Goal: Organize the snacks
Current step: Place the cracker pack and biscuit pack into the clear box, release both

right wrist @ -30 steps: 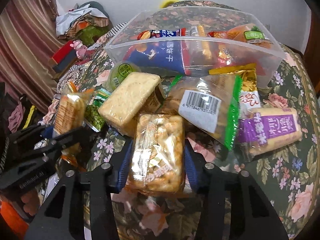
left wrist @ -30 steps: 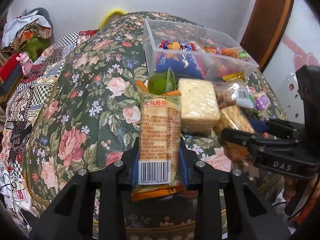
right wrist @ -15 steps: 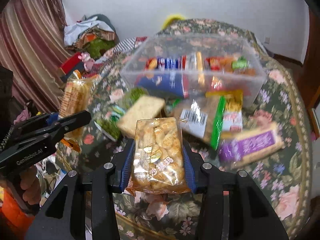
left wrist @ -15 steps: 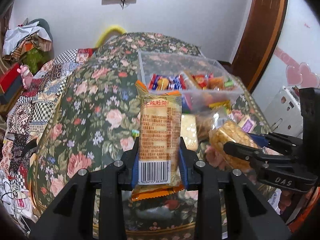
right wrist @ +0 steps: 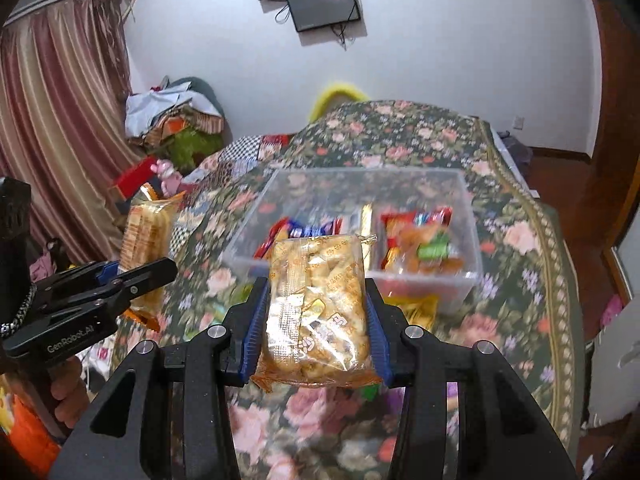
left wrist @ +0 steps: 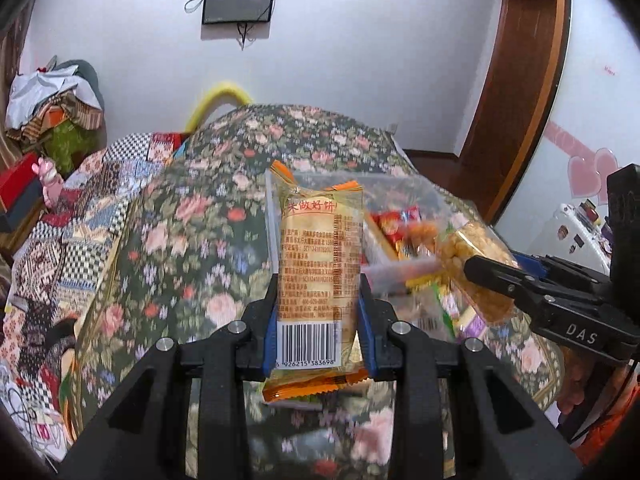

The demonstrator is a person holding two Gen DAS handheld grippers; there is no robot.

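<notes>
My left gripper [left wrist: 318,320] is shut on an orange biscuit pack [left wrist: 318,264] with a barcode, held upright above the floral table. My right gripper [right wrist: 316,312] is shut on a clear bag of golden puffed snacks [right wrist: 316,304], also lifted off the table. Each gripper shows in the other's view: the right gripper [left wrist: 476,268] with its puffed snack bag [left wrist: 474,264], the left gripper [right wrist: 160,270] with its biscuit pack [right wrist: 146,240]. A clear plastic bin [right wrist: 468,240] holding several wrapped snacks sits beyond both. Loose snacks [left wrist: 460,312] lie in front of it, blurred.
The floral tablecloth [left wrist: 192,240] covers a rounded table whose edge drops off at the left and front. A checkered quilt [left wrist: 80,216] and piled clothes [left wrist: 52,108] lie to the left. A wooden door frame [left wrist: 516,92] stands at the right, a wall screen [right wrist: 324,0] above.
Both grippers have risen with their packs, lifting them off the snack pile. The bin and loose snacks now sit lower and farther off, and more of the wall shows.
</notes>
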